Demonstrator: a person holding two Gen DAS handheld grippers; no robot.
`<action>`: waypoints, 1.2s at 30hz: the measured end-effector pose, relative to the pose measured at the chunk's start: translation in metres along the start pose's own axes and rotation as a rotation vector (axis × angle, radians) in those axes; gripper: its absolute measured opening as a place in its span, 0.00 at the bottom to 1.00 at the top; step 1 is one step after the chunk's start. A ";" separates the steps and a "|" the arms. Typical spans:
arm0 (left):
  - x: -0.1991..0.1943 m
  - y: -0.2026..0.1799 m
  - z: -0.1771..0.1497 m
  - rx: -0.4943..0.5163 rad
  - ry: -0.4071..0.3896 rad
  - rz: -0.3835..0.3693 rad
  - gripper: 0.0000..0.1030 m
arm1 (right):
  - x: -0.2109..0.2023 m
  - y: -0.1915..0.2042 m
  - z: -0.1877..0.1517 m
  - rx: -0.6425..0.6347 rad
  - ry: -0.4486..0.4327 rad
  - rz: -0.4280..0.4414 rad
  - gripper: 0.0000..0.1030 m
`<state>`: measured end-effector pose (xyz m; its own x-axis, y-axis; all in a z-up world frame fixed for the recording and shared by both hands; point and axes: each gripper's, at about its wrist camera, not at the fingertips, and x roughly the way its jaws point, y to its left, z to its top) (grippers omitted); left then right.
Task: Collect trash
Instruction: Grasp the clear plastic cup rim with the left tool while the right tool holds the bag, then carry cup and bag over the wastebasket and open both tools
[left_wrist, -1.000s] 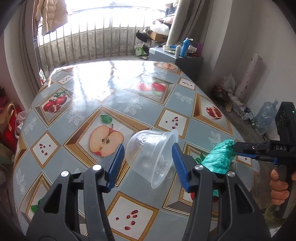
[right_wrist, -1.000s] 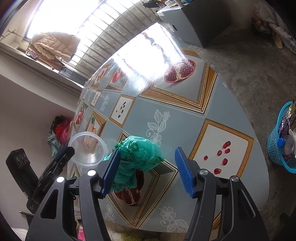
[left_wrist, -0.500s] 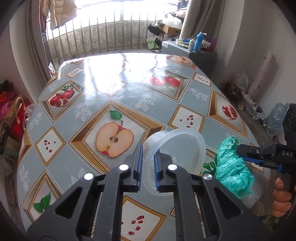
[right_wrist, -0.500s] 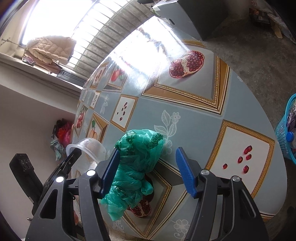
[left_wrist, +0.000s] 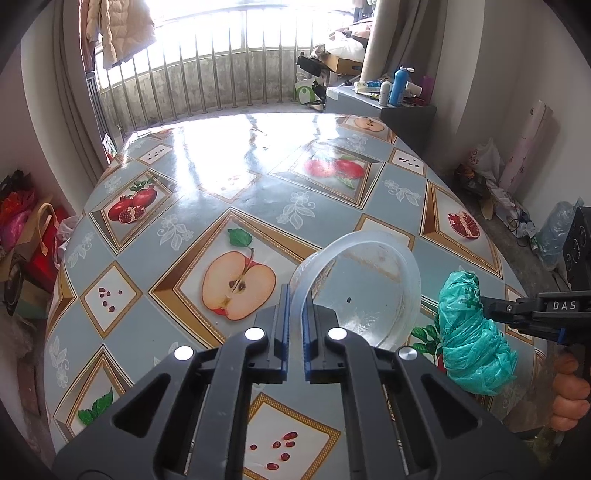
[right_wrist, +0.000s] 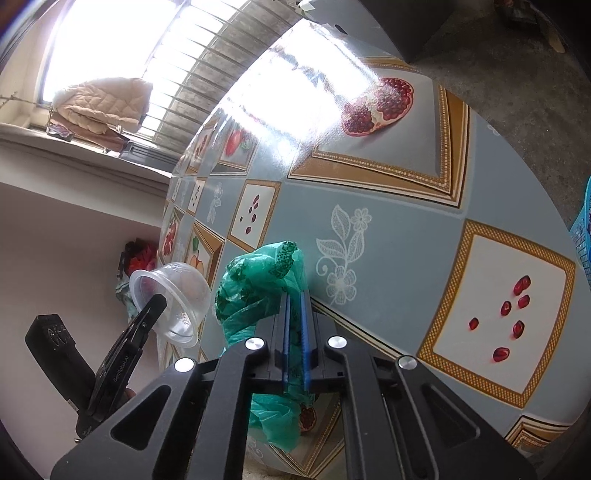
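My left gripper is shut on the rim of a clear plastic bowl, which tilts up off the table with its mouth facing me. The same clear plastic bowl shows at the left of the right wrist view, pinched by the left gripper's fingers. My right gripper is shut on a crumpled green plastic bag, held just above the table's near edge. In the left wrist view that green plastic bag hangs from the right gripper's fingers at the right.
A round table with a glossy fruit-print cloth fills the view. A blue basket of rubbish stands on the floor to the right. A grey cabinet with bottles stands behind the table. Bags pile on the floor at the left.
Both grippers went from open to shut. The left closed on the bowl's rim and tipped it up. The right closed on the green bag and lifted it slightly.
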<state>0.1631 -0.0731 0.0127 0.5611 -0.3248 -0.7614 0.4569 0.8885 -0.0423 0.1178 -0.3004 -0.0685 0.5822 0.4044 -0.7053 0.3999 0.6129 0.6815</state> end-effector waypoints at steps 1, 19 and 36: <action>0.000 0.000 0.000 0.001 -0.001 0.001 0.04 | -0.002 0.000 0.000 -0.001 -0.005 0.001 0.05; -0.007 0.010 0.001 -0.008 -0.018 0.013 0.04 | -0.004 0.053 -0.023 -0.270 0.061 -0.127 0.58; -0.026 -0.019 0.032 0.031 -0.048 -0.100 0.04 | -0.052 0.011 -0.023 -0.128 -0.060 -0.010 0.44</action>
<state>0.1617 -0.0923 0.0535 0.5437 -0.4273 -0.7223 0.5332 0.8405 -0.0959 0.0757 -0.2996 -0.0289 0.6213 0.3587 -0.6967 0.3145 0.7002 0.6410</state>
